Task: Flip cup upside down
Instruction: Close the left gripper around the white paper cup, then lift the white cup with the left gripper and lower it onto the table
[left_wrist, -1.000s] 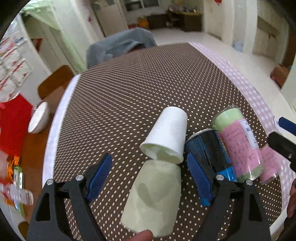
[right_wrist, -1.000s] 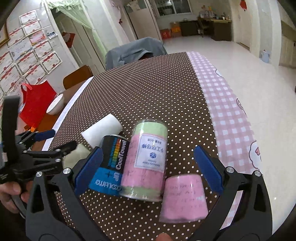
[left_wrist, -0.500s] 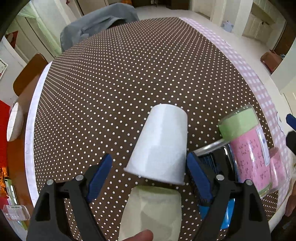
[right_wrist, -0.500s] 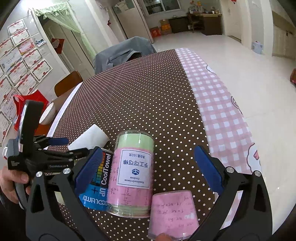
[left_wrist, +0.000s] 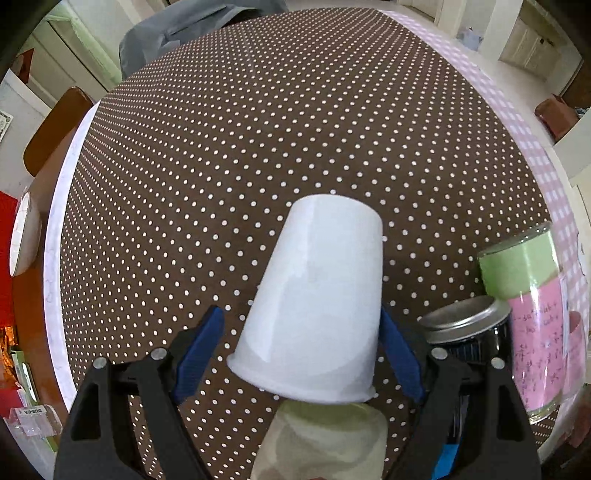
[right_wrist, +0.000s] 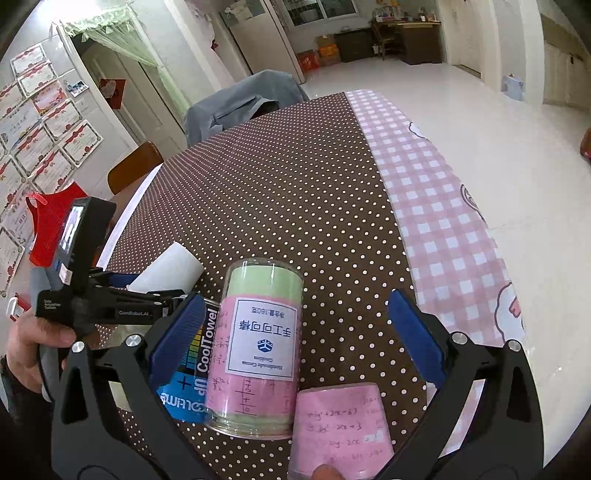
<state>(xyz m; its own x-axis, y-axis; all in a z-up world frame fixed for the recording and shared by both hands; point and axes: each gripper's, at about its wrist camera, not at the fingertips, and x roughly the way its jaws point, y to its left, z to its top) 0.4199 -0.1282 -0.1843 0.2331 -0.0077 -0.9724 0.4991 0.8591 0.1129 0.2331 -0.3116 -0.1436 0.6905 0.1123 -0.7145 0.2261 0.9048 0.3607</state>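
Pink cup (right_wrist: 341, 430), right view only.

We see open dotted tablecloth (left_wrist: 295, 122) beyond the white cup (left_wrist: 317, 306); a tin (left_wrist: 465, 325) and cookie jar (left_wrist: 532, 295) crowd its right.

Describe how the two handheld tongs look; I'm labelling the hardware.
Both the left tongs and the right tongs have black triangular cut-out arms, silver rivets and blue ribbed pads. The left body reads "GenRobot.AI", with a small screen.

Cup (left_wrist: 317, 302) between left tongs (left_wrist: 300, 350), can (left_wrist: 465, 332) right.
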